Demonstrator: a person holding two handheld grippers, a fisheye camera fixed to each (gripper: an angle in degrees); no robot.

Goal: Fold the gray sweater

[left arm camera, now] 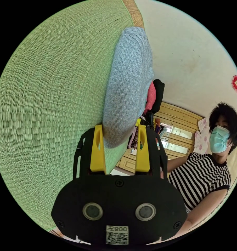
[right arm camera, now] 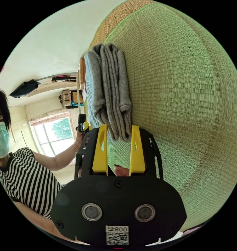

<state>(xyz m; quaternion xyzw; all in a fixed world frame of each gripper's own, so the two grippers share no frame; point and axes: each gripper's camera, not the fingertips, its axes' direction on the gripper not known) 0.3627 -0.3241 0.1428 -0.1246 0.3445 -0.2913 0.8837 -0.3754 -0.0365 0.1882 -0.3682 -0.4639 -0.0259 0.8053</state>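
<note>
Sweater point(right arm camera: 108, 91) folded on mat point(right arm camera: 176, 91); label unread.

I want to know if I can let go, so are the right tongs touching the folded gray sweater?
Cannot tell. In the right gripper view the tongs stand open around the gray sweater end, with no clear contact or gap.
</note>
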